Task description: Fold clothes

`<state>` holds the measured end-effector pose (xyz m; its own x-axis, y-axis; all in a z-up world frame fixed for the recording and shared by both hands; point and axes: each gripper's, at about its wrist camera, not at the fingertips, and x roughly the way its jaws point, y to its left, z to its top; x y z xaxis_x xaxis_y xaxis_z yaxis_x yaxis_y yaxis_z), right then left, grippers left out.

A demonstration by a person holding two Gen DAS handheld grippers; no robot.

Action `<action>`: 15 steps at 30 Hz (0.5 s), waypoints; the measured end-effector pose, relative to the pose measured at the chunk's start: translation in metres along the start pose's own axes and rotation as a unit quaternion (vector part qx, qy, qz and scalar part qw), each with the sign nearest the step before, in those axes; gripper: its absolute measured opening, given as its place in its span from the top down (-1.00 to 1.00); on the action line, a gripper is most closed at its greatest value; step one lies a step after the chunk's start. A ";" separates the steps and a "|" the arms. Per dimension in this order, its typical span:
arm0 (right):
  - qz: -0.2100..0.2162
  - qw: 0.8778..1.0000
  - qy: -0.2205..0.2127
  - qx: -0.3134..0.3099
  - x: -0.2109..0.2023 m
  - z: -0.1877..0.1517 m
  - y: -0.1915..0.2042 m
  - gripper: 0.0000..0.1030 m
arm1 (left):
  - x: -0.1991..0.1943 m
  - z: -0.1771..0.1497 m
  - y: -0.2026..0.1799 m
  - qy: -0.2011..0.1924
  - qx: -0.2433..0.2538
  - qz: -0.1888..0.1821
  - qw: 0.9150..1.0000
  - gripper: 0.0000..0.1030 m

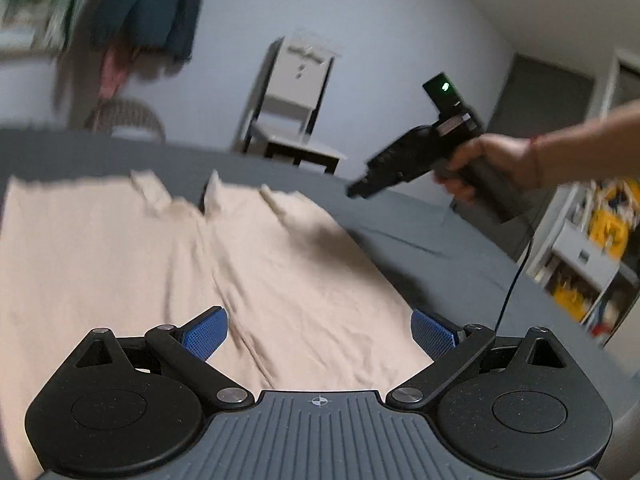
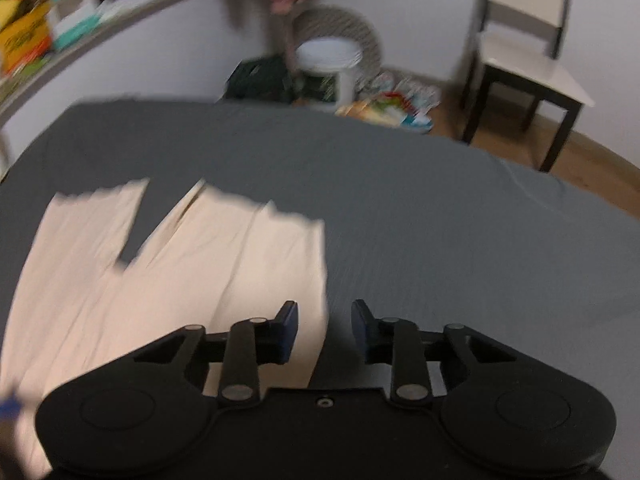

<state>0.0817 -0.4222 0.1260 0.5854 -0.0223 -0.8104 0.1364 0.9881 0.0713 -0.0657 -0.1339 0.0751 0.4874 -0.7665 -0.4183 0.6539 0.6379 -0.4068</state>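
Observation:
A pale beige garment [image 1: 168,264] lies spread flat on the dark grey surface [image 1: 440,256]. My left gripper [image 1: 320,334] hovers over its near part, blue pads wide apart, nothing between them. The right gripper [image 1: 356,191] appears in the left wrist view, held in a hand above the garment's far right edge; its fingers are blurred there. In the right wrist view the right gripper [image 2: 325,330] is open above the right edge of the garment [image 2: 168,280], one pad over cloth, the other over the grey surface [image 2: 440,220].
A white chair with dark legs [image 1: 296,120] stands beyond the surface's far edge. Shelves with yellow items [image 1: 600,248] are at the right. A white bucket [image 2: 330,68], a wicker basket and scattered floor clutter [image 2: 392,108] lie past the far edge.

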 end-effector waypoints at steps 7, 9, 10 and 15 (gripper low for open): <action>0.019 0.998 -0.005 0.052 0.048 0.009 -0.013 0.54 | 0.016 -0.012 0.022 0.008 -0.074 -0.048 0.996 -0.92; 0.017 0.999 -0.005 0.050 0.053 0.007 -0.010 0.92 | 0.018 -0.016 0.027 0.013 -0.077 -0.048 0.996 -0.92; 0.012 0.999 -0.007 0.047 0.055 0.006 -0.008 0.94 | 0.019 -0.018 0.029 0.016 -0.077 -0.046 0.996 -0.92; 0.022 0.998 -0.052 -0.042 0.038 0.000 0.030 0.94 | 0.019 -0.020 0.026 0.022 -0.064 -0.043 0.997 -0.92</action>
<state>0.1084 -0.3939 0.0974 0.6699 0.0103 -0.7424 0.0437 0.9976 0.0534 -0.0509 -0.1309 0.0406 0.4038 -0.8169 -0.4118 0.6122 0.5758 -0.5419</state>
